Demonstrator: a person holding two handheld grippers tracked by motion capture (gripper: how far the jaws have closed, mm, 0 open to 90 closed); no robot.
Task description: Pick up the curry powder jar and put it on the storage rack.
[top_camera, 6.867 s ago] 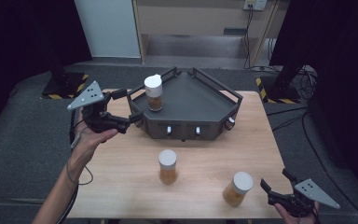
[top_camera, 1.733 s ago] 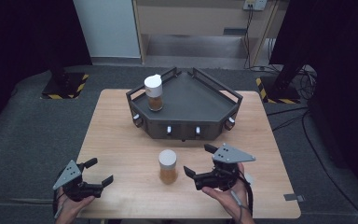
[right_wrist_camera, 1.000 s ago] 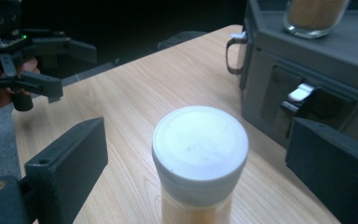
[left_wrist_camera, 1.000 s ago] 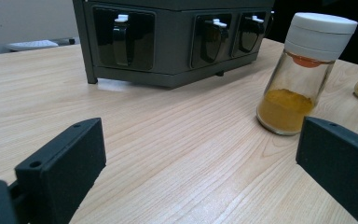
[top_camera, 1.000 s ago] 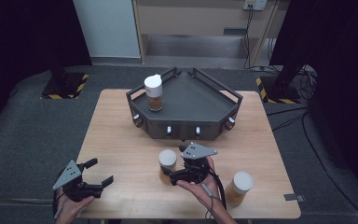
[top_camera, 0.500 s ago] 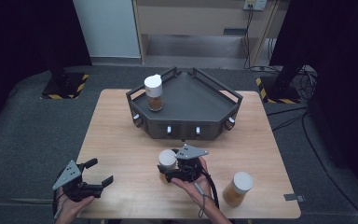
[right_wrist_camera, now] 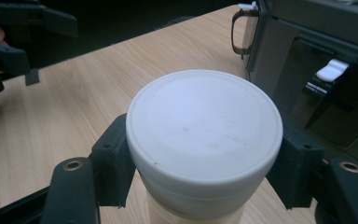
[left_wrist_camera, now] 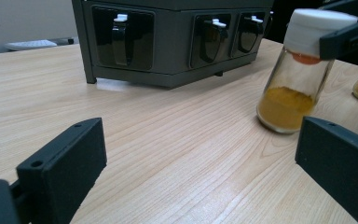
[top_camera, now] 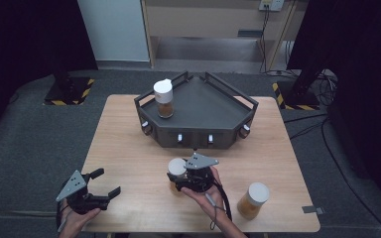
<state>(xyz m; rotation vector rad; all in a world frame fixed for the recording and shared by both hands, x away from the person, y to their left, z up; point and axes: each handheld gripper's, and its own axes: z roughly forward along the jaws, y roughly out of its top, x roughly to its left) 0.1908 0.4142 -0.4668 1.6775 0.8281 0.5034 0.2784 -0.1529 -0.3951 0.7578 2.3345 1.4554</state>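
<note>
A glass jar of yellow powder with a white lid (top_camera: 176, 167) stands upright mid-table, in front of the dark angular tray (top_camera: 213, 101). My right gripper (top_camera: 178, 174) has just been closing and is now shut on that jar's lid (right_wrist_camera: 204, 121), one pad on each side. From the left gripper view the same jar (left_wrist_camera: 294, 88) shows a black jaw clamped on its lid. My left gripper (top_camera: 107, 182) rests open near the front left edge, its jaws (left_wrist_camera: 200, 168) wide apart over bare wood. A second jar (top_camera: 163, 97) stands on the tray and a third (top_camera: 252, 200) at front right.
The tray's front wall carries several small latches (left_wrist_camera: 121, 32) facing me. The third jar stands close to my right forearm. A cable (top_camera: 221, 198) trails from the right gripper toward the table's front edge. Bare wood (top_camera: 129, 148) lies between the two grippers.
My right gripper moved left onto the middle jar and its jaws closed on the lid. The left gripper stayed where it was, open.
</note>
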